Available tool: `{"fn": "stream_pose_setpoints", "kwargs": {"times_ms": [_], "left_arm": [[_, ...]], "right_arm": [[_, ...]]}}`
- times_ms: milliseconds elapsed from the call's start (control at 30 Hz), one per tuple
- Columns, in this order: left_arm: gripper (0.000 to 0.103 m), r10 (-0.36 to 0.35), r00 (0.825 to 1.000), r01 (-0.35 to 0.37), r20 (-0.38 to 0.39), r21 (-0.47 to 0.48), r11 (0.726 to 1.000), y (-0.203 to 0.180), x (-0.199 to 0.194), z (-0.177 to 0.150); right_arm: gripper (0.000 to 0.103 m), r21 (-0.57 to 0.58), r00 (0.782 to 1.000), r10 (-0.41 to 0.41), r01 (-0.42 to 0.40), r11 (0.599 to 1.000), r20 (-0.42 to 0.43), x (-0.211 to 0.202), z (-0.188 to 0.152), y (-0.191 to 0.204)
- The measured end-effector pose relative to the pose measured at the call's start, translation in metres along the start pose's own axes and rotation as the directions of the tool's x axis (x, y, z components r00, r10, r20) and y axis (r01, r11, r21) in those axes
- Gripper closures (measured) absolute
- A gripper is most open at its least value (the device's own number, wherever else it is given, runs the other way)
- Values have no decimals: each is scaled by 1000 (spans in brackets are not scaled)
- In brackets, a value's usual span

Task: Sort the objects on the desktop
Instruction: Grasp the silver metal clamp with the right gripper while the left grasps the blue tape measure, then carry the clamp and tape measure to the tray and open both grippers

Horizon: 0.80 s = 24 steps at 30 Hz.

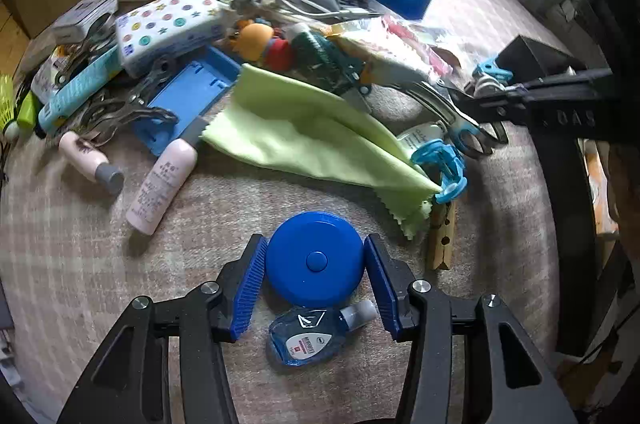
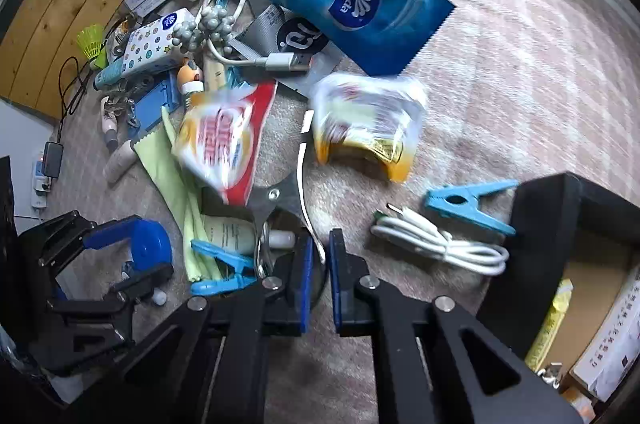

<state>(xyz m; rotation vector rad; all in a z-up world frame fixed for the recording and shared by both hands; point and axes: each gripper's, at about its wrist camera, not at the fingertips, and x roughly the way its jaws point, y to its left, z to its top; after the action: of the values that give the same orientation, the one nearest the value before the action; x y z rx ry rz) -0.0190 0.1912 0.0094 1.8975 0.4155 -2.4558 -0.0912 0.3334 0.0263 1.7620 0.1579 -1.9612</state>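
1. The left claw [image 1: 315, 240] points steeply down at the carpet [image 1: 80, 264]. It grips a round blue tape measure [image 1: 316, 260], with one blue pad against each side of the disc.
2. The tape measure lies flat with its centre button facing up. Being round, it has no long axis.
3. Nearer the claw's base, a small blue bottle [image 1: 304, 340] lies on its side between the fingers. Its white cap points towards the right finger.
4. Beyond the left claw's tips is a light green cloth [image 1: 304, 136]. To their right a wooden peg [image 1: 442, 240] lies lengthwise, pointing away.
5. The right claw [image 2: 320, 238] is clenched on a handle loop of the scissors [image 2: 276, 194].
6. The scissors' long axis runs from the right claw's tips away and to the left. A red and yellow snack packet [image 2: 224, 140] covers the blades.
7. Only the left view shows the scissors slanting out from the heap, handles towards the right claw.
8. Only the right view shows what lies right of that claw: a coiled white cable [image 2: 440, 244], a light blue peg [image 2: 464, 206] and an open black box [image 2: 560, 208].
9. The right view also shows the left claw from the side, off to the left with the blue disc between its fingers.
10. Far ahead of both claws lies the heap, topped by a blue tissue pack [image 2: 352, 4].
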Motion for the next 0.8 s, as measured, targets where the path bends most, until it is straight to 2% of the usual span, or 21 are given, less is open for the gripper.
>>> {"fn": "stream_pose_setpoints", "kwargs": {"times_ms": [300, 500, 667, 800], "left_arm": [[55, -32, 998, 35, 55, -39, 999, 4, -28, -5], [55, -73, 993, 72, 95, 9, 997, -10, -50, 2], [55, -131, 986, 122, 101, 92, 988, -56, -49, 27], [55, -184, 979, 165, 87, 185, 969, -104, -59, 27]], "right_arm": [[98, 25, 998, 32, -33, 999, 61, -37, -25, -6], [98, 56, 993, 36, -43, 998, 116, -67, -60, -15], [98, 110, 987, 7, -25, 994, 160, -87, -83, -35], [98, 183, 981, -35, -1, 983, 193, -107, -114, -60]]}}
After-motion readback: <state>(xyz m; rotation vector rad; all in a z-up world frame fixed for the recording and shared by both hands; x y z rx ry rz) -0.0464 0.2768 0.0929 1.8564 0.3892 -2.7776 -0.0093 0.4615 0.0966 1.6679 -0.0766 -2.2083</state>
